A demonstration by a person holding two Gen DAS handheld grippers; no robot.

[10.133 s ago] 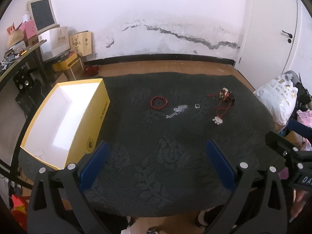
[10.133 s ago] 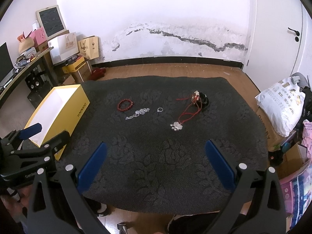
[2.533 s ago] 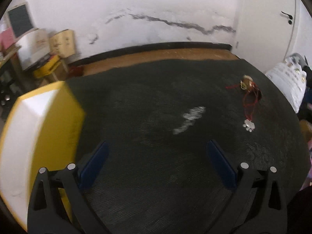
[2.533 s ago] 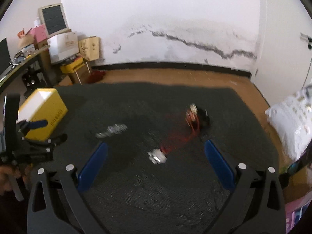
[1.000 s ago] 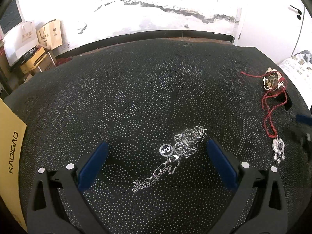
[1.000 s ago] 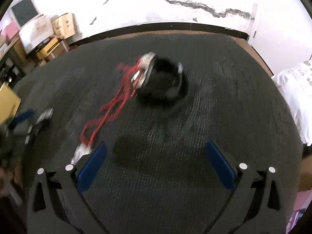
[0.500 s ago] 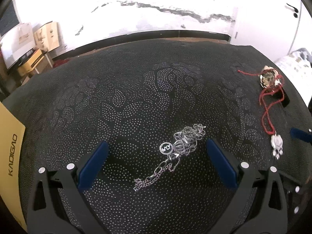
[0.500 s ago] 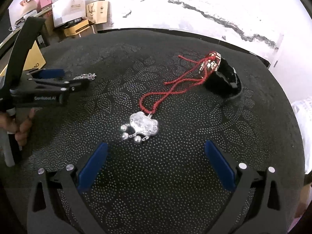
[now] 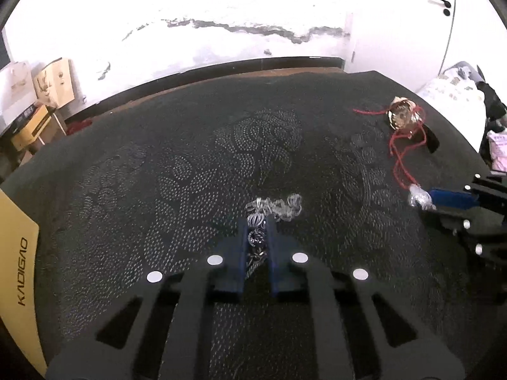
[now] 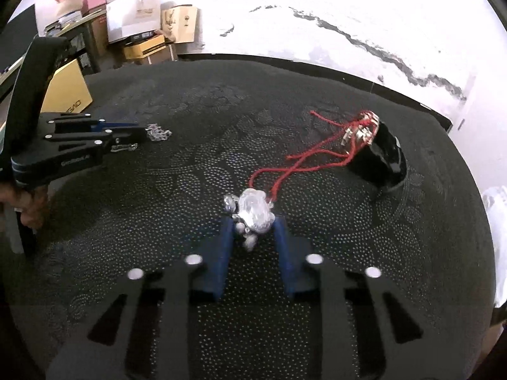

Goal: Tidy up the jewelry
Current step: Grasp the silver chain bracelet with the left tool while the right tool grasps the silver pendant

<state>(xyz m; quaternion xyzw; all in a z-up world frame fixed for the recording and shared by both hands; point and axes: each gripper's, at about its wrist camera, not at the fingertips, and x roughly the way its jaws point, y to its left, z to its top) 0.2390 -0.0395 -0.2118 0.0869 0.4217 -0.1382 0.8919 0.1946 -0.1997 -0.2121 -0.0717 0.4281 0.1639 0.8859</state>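
while both hands work low over the dark patterned cloth (image 9: pixel 158 190) on the worktop, the biggest thing in play is the yellow box (image 9: pixel 19 253) at the left edge, presumably where the jewelry ends up. it sits well apart from both pieces.

over on the far right of the cloth, a black stand (image 10: pixel 380 161) lies tipped, with a red cord (image 10: pixel 304 158) running from its gold top down to a silver pendant (image 10: pixel 255 210). right gripper (image 10: pixel 253 231) has its jaws pinched in on that pendant, pads pressing its sides, little bells dangling between them. good spot to take it: the pendant is the one solid lump, smooth metal though, so it could slip. the cord is limp and looks tangled at the stand, so i'd judge a lift may drag the stand along.

smaller again: the silver chain (image 9: pixel 275 209), a loose heap near the middle of the cloth. left gripper (image 9: pixel 257 234) has its jaws drawn nearly together on the near end of it, links visible between the pads, the rest bunched just beyond the tips. light, floppy, no stiffness at all; expect it to trail and swing, and thin links can slide out of a pinch.
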